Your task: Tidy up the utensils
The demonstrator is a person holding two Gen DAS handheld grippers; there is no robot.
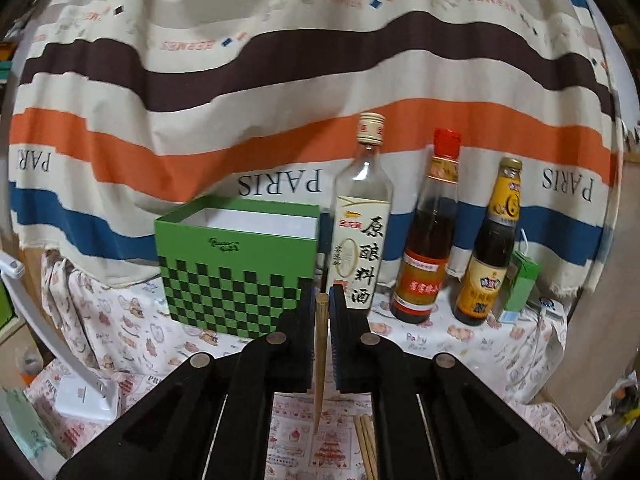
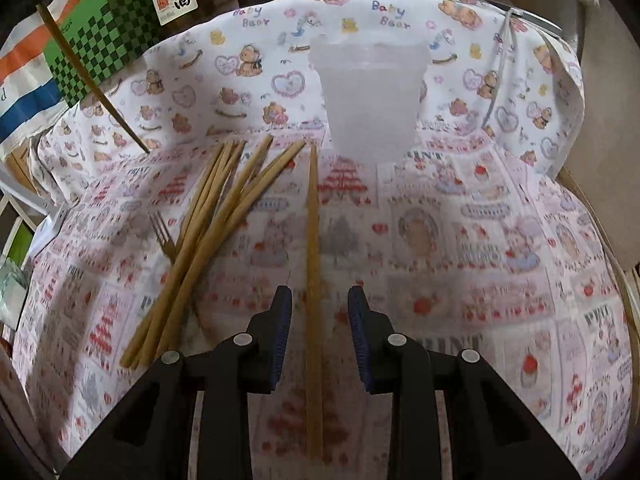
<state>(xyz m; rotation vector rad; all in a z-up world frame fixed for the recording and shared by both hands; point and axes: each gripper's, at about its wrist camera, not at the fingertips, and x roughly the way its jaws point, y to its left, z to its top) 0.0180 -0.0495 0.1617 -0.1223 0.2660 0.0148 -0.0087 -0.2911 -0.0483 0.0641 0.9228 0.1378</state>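
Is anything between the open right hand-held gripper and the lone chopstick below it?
Nothing visible. The right hand-held gripper is open with the lone chopstick lying between its fingers; the chopstick pile lies off to the left.

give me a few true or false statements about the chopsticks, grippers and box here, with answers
1. The left hand-held gripper is shut on a chopstick. True.
2. The right hand-held gripper grips a fork. False: it is open, a single chopstick lying between its fingers.
3. The green box is open on top. True.
4. The plastic cup holds chopsticks. False: none show in it; the pile lies on the tablecloth.
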